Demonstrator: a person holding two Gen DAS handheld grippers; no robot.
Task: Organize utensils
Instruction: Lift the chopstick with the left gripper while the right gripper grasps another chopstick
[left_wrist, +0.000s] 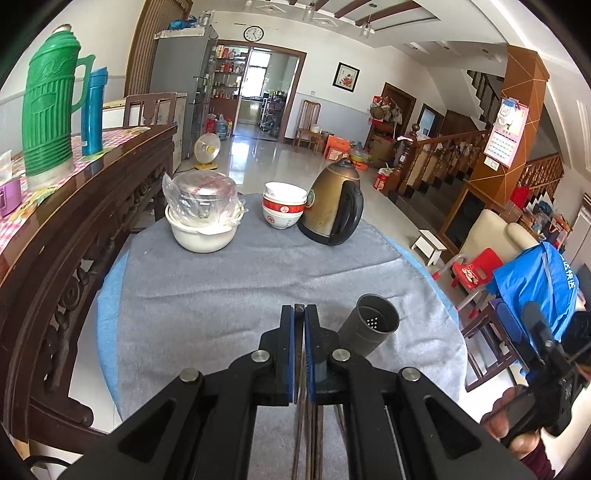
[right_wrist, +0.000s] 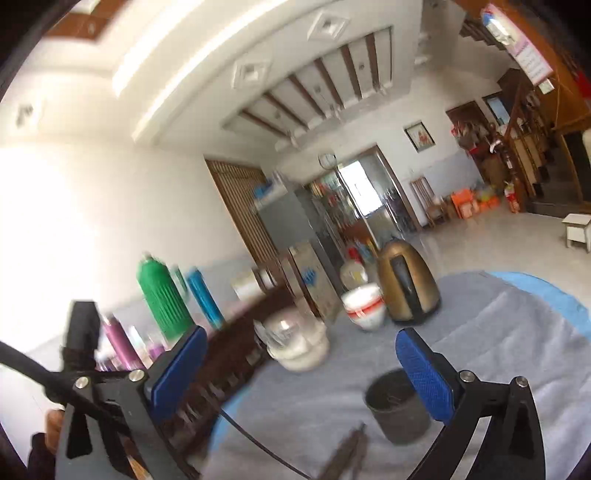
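My left gripper (left_wrist: 299, 314) angled down over grey cloth (left_wrist: 229, 295), clenched on chopstick bundle (left_wrist: 308, 424). My right gripper (right_wrist: 301, 354) near level, jaws spread, empty. Grey utensil cup (left_wrist: 371, 326) just beside left fingers.

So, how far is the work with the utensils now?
Nothing looks done yet: the gray holder looks empty. In hand: the left tongs are shut on a bundle of chopsticks; the right tongs are open and hold nothing. Left: putting the chopsticks into the holder.
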